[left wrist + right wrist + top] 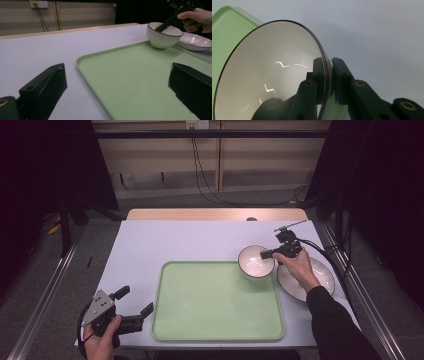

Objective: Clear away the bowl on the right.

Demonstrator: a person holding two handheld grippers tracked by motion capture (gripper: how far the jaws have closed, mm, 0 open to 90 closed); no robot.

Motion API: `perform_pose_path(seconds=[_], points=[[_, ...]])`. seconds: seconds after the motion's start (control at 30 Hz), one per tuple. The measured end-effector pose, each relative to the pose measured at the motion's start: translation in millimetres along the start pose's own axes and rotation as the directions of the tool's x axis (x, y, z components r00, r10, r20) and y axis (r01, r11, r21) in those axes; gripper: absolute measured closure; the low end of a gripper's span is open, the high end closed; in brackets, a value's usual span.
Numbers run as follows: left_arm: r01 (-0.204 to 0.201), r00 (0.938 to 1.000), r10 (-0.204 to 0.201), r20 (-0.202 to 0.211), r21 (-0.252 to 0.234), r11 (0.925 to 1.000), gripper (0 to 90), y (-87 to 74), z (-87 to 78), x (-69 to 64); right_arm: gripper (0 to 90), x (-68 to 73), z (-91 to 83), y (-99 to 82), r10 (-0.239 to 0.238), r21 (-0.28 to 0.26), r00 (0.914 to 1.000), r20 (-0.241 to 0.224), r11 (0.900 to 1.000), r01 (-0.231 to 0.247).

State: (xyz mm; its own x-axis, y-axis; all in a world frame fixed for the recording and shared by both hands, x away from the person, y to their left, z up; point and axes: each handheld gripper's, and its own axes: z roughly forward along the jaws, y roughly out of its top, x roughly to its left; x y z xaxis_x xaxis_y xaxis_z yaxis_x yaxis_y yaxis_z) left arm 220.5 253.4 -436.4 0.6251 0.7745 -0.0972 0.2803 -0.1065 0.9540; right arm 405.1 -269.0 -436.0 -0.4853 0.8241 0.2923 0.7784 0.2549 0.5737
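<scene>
Bowl first: the white ribbed ceramic bowl with a thin dark rim sits right of centre in the high view, at the upper right corner of the tray. From the left gripper view I judge that its base rests on the tray's edge, though I cannot tell whether it is lifted slightly.

Going by size, the pale lilac table spans the middle of the high view. On it lies the flat pale green rectangular tray, bare across its middle. Just right of the bowl, under my right hand, is a shallow white plate with a dark rim.

My right gripper comes at the bowl from the right. In the right gripper view its jaws are closed on the bowl's wall, one inside, one outside. The bowl therefore lies directly in these jaws.

My left gripper sits at the lower left of the high view, jaws spread wide and holding nothing, well apart from the bowl. My right hand is clearly the nearer one.
</scene>
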Motion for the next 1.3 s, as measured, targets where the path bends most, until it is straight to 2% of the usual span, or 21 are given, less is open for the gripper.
perform_pose_path(seconds=[0.47,0.77,0.93,1.3], points=[[0.0,1.0,0.0,-0.001,0.0,1.0,1.8,0.0,-0.2,0.2,81.9,-1.0,8.9,-1.2,0.015,0.023,0.9999,0.001,0.9996,-0.015],[-0.001,1.0,0.001,-0.002,-0.001,1.0,1.8,0.1,-0.3,0.1,82.2,-3.5,10.0,-2.3,0.016,0.014,0.9999,-0.003,0.9998,-0.016],[0.0,1.0,0.0,-0.002,0.0,1.0,1.7,0.0,-0.4,0.2,82.7,-5.7,10.7,-5.1,0.033,0.028,0.9994,0.008,0.999,-0.033],[-0.001,1.0,0.001,-0.001,-0.001,1.0,1.7,0.0,-0.7,0.2,82.8,-4.3,11.1,-7.2,-0.002,0.012,0.9994,0.035,0.9999,0.001]])
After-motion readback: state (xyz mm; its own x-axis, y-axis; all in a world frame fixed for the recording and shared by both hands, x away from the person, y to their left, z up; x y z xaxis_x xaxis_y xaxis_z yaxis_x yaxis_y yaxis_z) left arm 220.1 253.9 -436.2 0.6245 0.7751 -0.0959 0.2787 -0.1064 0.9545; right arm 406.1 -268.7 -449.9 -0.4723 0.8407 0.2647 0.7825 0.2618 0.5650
